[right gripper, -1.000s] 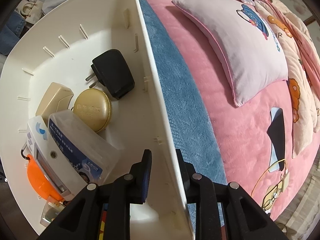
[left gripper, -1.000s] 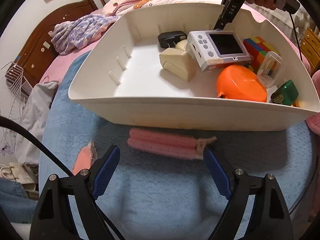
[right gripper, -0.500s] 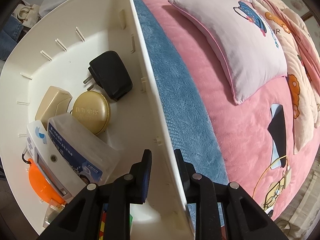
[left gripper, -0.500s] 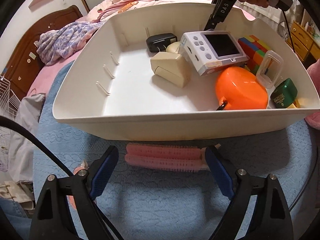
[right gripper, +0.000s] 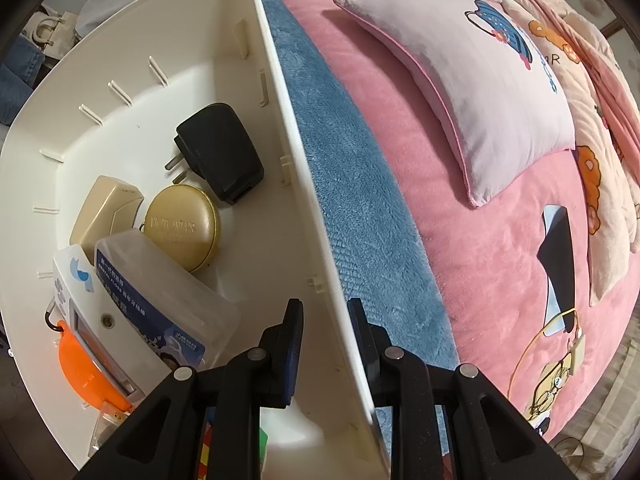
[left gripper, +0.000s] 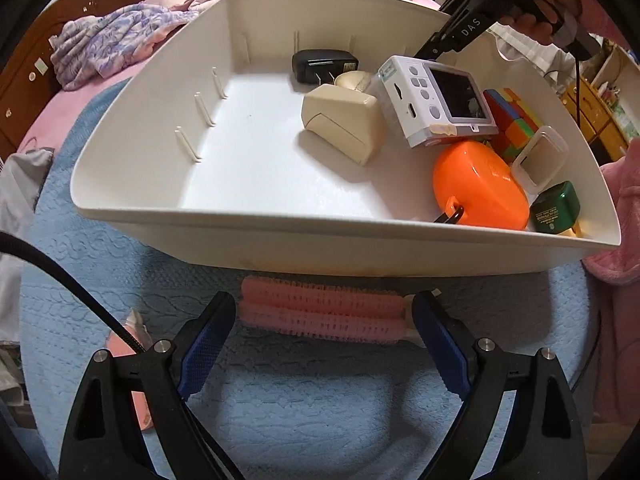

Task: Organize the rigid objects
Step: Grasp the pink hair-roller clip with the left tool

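Left tool [left gripper: 322,332]: jaws wide, just been opening; the pink roller [left gripper: 320,314] lies between the blue pads [left gripper: 200,344], not pressed by either.
Roller: flat on the blue blanket [left gripper: 312,408], just in front of the bin's near wall, crosswise to the tool.
Pink item [left gripper: 128,372]: on the blanket by the left finger, partly hidden behind it; cannot tell what it is.
Right tool [right gripper: 324,332]: jaws narrow, clamped on the bin's wall [right gripper: 304,216], one pad inside, one outside.
Right hand [left gripper: 548,4]: seen in the left view at top right, holding that tool above the bin's far rim.
Bin [left gripper: 152,152]: white, resting on the blanket on the bed [right gripper: 420,152]; left half of its floor bare.
Bin contents, far: black plug [right gripper: 220,152] beside a round gold case [right gripper: 182,236].
Bin contents, middle: beige box [left gripper: 340,122]; white device with screen [left gripper: 436,100] leaning tilted over its neighbours; a clear box with blue label [right gripper: 160,292] under it in the right view.
Bin contents, near right: orange case [left gripper: 480,186], colour cube [left gripper: 512,120], clear square box [left gripper: 542,158], green box [left gripper: 556,208].
Bed: pink cover, a pillow [right gripper: 480,80] well apart from the bin.
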A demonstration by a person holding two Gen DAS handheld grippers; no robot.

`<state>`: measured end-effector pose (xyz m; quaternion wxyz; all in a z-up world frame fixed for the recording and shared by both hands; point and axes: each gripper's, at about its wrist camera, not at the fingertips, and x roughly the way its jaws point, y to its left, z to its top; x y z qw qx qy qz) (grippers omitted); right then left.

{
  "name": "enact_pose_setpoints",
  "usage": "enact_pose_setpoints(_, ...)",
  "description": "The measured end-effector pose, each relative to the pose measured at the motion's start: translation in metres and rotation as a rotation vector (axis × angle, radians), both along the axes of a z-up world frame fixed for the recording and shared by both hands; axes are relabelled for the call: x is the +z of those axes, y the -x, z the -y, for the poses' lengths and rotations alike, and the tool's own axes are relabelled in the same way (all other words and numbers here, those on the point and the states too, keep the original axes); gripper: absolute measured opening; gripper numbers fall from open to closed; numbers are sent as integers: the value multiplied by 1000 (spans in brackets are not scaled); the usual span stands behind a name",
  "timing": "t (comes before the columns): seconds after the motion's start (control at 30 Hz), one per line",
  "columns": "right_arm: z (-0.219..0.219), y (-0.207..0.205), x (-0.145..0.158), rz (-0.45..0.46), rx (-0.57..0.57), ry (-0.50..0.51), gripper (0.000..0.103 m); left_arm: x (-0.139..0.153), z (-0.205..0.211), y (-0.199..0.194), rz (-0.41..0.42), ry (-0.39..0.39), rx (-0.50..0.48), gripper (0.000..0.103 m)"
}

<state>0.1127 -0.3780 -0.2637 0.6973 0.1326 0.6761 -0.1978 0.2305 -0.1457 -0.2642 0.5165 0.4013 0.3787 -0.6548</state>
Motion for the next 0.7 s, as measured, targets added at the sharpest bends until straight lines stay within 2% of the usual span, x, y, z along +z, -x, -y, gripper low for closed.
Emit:
enact_pose_setpoints(0.17, 0, 0, -1, -1, -4, -2, 24, -4, 5, -6, -73, -46, 19, 92)
enact_pose_setpoints(0.33, 1, 0, -1, 0, -10, -4, 24, -9, 8, -17, -149, -79, 83, 91)
enact_pose_setpoints(0.47, 0, 0, -2, -1, -11, -4, 24, -8, 4, -17, -149, -69, 99, 86)
enact_pose_setpoints(0.7, 0, 0, -2, 0, -10, -4, 24, -9, -11, -22, -179, -75, 184, 86)
